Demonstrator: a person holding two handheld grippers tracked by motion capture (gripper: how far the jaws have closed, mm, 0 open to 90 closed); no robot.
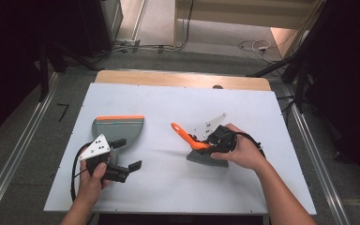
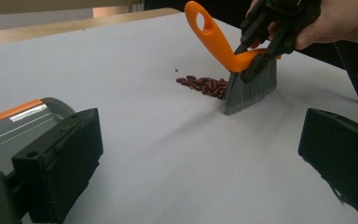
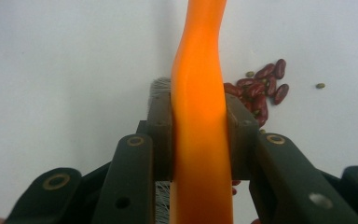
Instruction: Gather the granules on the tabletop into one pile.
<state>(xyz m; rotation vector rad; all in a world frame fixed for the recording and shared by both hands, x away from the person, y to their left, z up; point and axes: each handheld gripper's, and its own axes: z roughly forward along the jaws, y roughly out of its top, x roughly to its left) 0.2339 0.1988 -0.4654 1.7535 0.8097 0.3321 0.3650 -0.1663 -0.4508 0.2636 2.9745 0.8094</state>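
Observation:
A hand brush with an orange handle (image 1: 183, 133) and grey bristles (image 1: 206, 159) stands on the white table sheet, bristles down. My right gripper (image 1: 212, 143) is shut on the handle just above the bristles. In the right gripper view both pads (image 3: 161, 130) press on the orange handle (image 3: 198, 93). A small pile of dark red beans (image 2: 203, 85) lies against the bristles (image 2: 249, 88). A grey dustpan (image 1: 118, 126) with an orange edge lies at the left. My left gripper (image 1: 127, 154) is open beside it, with nothing between its jaws.
The white sheet (image 1: 168, 187) covers the table, and a wooden strip (image 1: 183, 78) shows along its far edge. A few stray beans (image 3: 320, 86) lie apart from the pile. Dark stands and cables surround the table on the floor.

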